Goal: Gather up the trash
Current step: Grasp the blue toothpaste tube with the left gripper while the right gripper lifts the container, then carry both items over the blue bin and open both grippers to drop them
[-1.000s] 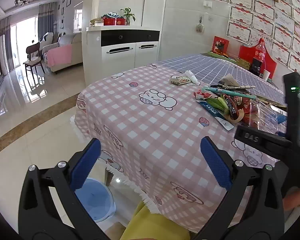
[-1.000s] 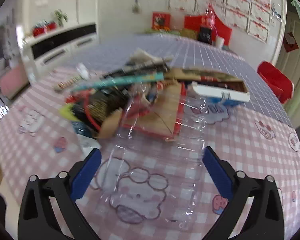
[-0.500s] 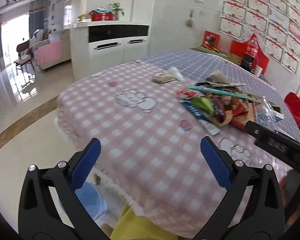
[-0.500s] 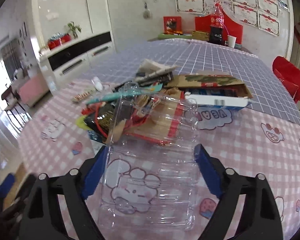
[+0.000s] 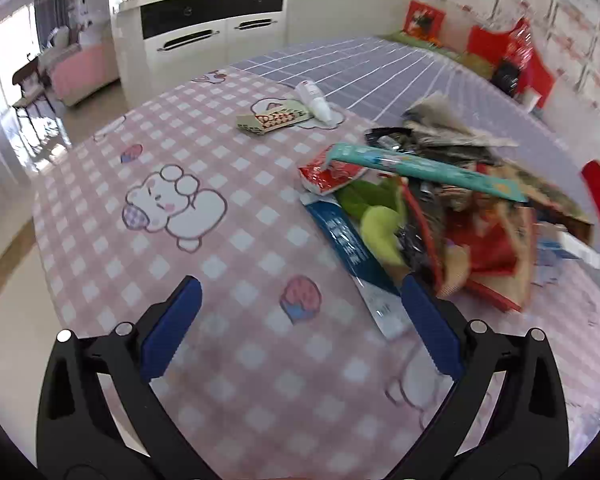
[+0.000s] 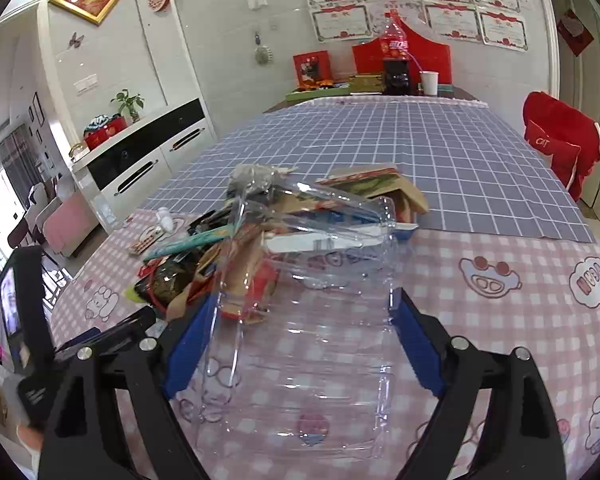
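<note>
My right claw (image 6: 300, 340) is pinching the clear plastic tray (image 6: 304, 344) crosswise, while my left claw (image 5: 300, 324) is hanging open, nearer the wrappers (image 5: 420, 216).

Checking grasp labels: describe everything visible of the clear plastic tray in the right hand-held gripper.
The clear plastic tray is a thin, transparent, ribbed clamshell, empty, its lid hinged open and tilting up over the trash pile. It sits between the blue pads of the right hand-held gripper, which press its two sides, above the pink checked tablecloth.
</note>
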A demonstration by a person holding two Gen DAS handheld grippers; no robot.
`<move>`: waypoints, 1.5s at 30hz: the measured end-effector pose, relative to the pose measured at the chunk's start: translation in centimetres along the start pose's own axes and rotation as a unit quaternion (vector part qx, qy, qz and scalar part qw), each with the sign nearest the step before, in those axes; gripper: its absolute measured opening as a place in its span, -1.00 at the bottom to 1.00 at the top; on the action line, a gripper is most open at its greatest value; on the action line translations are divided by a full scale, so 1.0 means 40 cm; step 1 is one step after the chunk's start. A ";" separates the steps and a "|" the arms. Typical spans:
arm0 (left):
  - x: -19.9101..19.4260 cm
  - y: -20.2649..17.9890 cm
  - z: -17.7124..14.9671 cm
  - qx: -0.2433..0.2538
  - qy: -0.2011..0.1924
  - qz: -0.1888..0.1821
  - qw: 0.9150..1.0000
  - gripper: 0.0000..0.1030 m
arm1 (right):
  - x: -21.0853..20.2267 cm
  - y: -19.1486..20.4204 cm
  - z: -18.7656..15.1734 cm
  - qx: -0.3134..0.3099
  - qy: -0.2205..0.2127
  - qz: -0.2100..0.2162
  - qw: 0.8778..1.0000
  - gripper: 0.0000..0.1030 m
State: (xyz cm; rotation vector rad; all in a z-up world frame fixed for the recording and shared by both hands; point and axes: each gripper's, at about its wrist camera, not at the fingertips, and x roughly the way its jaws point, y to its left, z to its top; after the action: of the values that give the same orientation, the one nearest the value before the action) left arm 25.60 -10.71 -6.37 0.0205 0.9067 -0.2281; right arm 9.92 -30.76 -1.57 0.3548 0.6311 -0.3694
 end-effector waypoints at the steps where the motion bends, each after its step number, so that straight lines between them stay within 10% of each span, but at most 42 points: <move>1: 0.009 -0.002 0.006 -0.001 0.004 0.005 1.000 0.89 | 0.000 -0.008 0.004 0.001 -0.001 -0.001 1.000 0.64; 10: 0.072 -0.031 0.047 0.023 0.036 0.036 0.998 0.77 | 0.019 -0.026 0.018 0.005 0.005 0.006 1.000 0.64; 13: 0.045 -0.029 0.036 0.038 0.003 0.028 0.999 -0.40 | 0.011 -0.031 0.019 0.005 0.002 0.005 1.000 0.64; 15: 0.034 -0.014 0.030 0.041 0.005 0.016 0.999 -0.63 | 0.007 -0.035 0.020 0.005 -0.001 0.005 1.000 0.64; 32: -0.143 0.226 -0.070 -0.045 -0.036 0.036 0.998 -0.64 | -0.041 0.168 -0.022 -0.074 -0.005 0.088 0.993 0.64; 45: -0.266 0.597 -0.213 -0.182 -0.040 0.165 0.969 -0.64 | -0.045 0.607 -0.152 -0.224 0.069 0.284 0.930 0.64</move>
State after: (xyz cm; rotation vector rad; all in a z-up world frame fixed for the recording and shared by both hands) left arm 17.56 15.55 -5.19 -0.1761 0.8399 0.2472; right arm 16.11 -6.50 0.00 0.1115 0.6981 0.3593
